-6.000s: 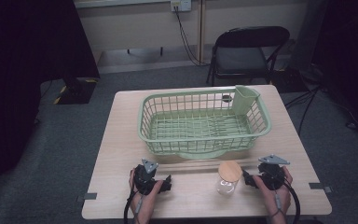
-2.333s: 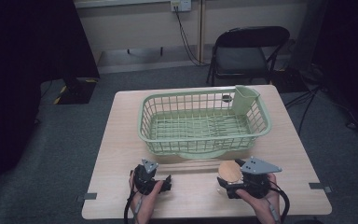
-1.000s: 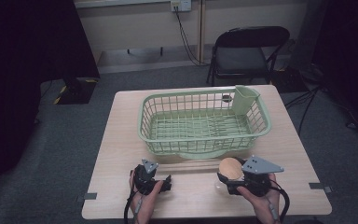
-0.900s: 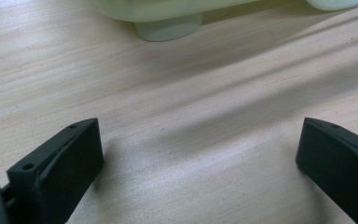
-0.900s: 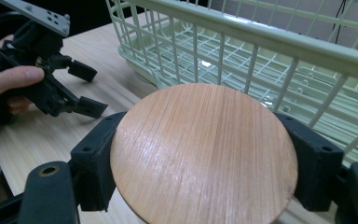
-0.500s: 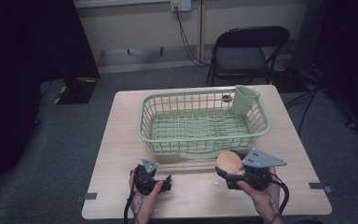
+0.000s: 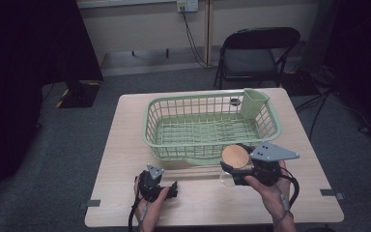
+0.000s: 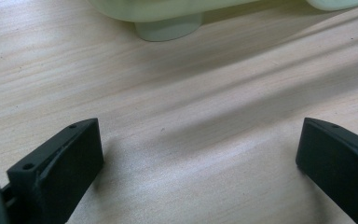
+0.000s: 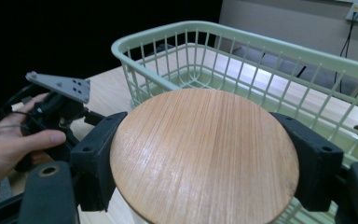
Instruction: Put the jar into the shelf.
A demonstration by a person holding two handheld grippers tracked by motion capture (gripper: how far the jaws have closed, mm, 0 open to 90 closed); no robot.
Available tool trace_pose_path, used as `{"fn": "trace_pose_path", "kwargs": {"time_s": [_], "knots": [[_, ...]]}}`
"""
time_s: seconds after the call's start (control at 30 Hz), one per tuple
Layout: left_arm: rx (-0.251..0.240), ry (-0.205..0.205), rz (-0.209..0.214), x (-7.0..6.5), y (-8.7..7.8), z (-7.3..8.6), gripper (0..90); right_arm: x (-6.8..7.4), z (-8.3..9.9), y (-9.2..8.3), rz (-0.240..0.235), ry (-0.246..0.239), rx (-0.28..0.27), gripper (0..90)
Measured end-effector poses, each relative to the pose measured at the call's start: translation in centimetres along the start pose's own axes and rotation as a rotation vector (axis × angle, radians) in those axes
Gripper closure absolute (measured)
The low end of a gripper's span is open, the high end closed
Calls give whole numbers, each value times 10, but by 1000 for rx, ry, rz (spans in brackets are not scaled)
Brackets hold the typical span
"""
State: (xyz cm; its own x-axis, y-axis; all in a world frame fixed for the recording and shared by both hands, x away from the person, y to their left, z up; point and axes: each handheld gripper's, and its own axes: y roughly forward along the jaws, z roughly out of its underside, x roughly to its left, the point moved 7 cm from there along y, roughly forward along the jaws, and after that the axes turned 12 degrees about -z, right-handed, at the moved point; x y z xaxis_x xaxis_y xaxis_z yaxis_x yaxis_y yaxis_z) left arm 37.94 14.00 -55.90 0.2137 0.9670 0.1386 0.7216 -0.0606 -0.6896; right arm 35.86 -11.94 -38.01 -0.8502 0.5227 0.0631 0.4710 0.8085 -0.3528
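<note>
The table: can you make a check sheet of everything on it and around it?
Surface: wooden table, tape marks at its edges.
Job's things: jar with wooden lid, lifted beside the green basket.
Clutter: green cup inside basket corner.
Grippers: right tongs shut on the jar; left tongs open, resting on the table.
Cables: one trails from each gripper; wall cable.
Surroundings: folding chair, grey carpet.

green basket [image 7: 207,121] on the wood table [image 7: 125,145], little cup holder [image 7: 253,102] in its far corner, black folding chair [image 7: 256,53] behind, wall outlet [image 7: 182,6] with cable
</note>
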Motion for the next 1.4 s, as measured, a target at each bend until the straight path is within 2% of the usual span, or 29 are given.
{"fn": "trace_pose_path", "kwargs": {"time_s": [0.23, 0.37, 0.67, 0.77, 1.07, 1.2, 1.4], "knots": [[0, 0, 0, 0, 0, 0, 4, -4, -25, -2, -7, -24, -29, 233], [0, 0, 0, 0, 0, 0, 5, -5, -40, -2, -22, -41, -22, 233], [0, 0, 0, 0, 0, 0, 5, -13, -86, -3, -40, -75, -78, 233], [1, 0, 0, 0, 0, 0, 4, -17, -98, 1, -43, -77, -79, 233], [0, 0, 0, 0, 0, 0, 5, -40, -124, 24, -40, -78, -75, 233], [1, 1, 0, 0, 0, 0, 4, -54, -128, 40, -9, -80, -72, 233], [0, 1, -1, 0, 0, 0, 4, -71, -128, 65, -12, -43, -49, 233]]}}
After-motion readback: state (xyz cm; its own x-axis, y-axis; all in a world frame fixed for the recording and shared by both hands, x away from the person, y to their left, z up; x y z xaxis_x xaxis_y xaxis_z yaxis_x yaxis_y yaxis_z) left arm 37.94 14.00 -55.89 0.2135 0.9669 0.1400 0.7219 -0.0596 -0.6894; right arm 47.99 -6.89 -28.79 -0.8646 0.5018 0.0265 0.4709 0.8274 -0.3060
